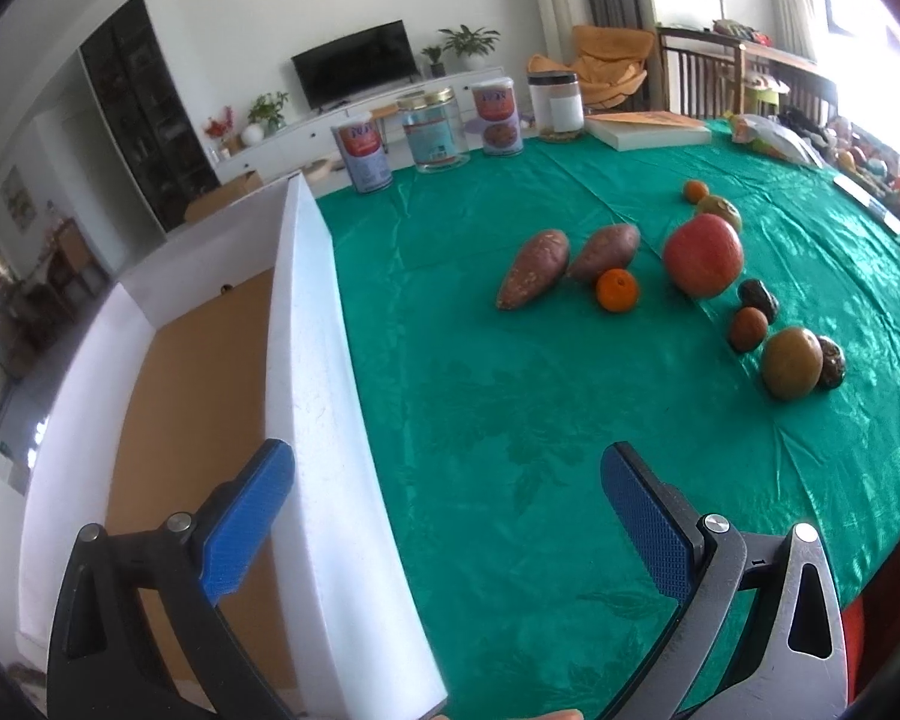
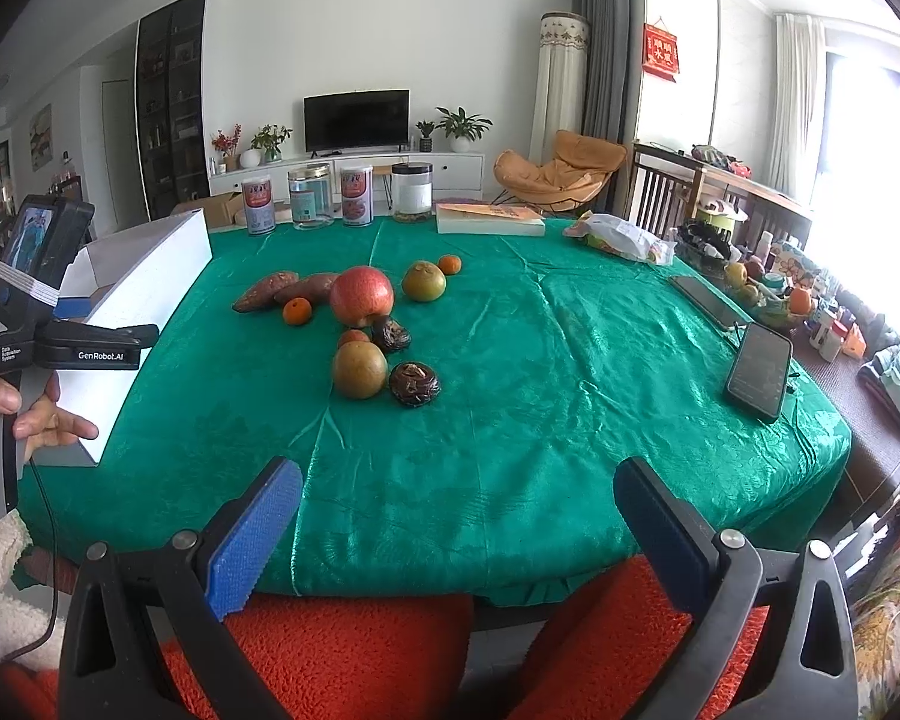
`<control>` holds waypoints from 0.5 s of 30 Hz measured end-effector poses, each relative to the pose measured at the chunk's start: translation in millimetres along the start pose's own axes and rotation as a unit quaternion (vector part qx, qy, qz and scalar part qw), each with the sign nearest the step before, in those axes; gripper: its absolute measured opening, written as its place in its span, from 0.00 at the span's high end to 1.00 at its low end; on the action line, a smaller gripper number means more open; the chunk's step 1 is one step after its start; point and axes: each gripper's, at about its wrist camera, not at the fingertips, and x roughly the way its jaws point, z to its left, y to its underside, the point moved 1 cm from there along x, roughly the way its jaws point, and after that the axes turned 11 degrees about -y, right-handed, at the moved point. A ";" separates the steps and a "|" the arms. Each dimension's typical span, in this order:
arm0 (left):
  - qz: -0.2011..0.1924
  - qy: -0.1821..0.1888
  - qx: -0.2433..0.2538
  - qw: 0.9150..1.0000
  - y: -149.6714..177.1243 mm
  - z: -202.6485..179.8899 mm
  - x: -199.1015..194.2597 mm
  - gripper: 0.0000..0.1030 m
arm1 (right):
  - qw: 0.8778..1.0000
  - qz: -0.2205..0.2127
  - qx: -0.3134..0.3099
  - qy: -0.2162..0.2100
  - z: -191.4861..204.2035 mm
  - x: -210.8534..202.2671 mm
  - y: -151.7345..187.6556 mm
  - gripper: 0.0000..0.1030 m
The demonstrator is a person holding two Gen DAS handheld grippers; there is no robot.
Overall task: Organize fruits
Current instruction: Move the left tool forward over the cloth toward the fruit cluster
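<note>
Fruits lie on the green tablecloth (image 2: 510,360): a big red apple (image 2: 361,295) (image 1: 703,254), two sweet potatoes (image 1: 534,269) (image 2: 265,291), small oranges (image 1: 617,290) (image 2: 297,310), a green-brown fruit (image 2: 359,369) (image 1: 792,362), another one (image 2: 423,281), and dark wrinkled fruits (image 2: 414,383). A white box (image 1: 306,420) (image 2: 144,294) with a brown floor stands at the table's left. My left gripper (image 1: 447,498) is open, straddling the box's right wall. My right gripper (image 2: 457,501) is open and empty at the table's near edge.
Several jars and cans (image 2: 330,195) stand at the far edge beside a flat book-like box (image 2: 489,219) and a plastic bag (image 2: 621,237). Two phones (image 2: 759,369) lie at the right. A cluttered side shelf (image 2: 780,288) is further right.
</note>
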 end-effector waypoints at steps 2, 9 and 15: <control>0.005 0.017 -0.010 1.000 -1.5 2.1 -1.6 0.01 | 1.000 -0.001 0.002 0.002 -1.7 -0.3 0.1 0.00; -0.052 0.025 0.016 0.998 -24.1 -23.8 -16.3 0.01 | 1.000 0.005 -0.001 -0.005 1.7 5.1 2.0 0.00; -0.051 -0.003 0.041 0.998 -33.3 -39.5 4.0 0.01 | 1.000 -0.004 -0.015 -0.001 4.1 -1.0 2.8 0.00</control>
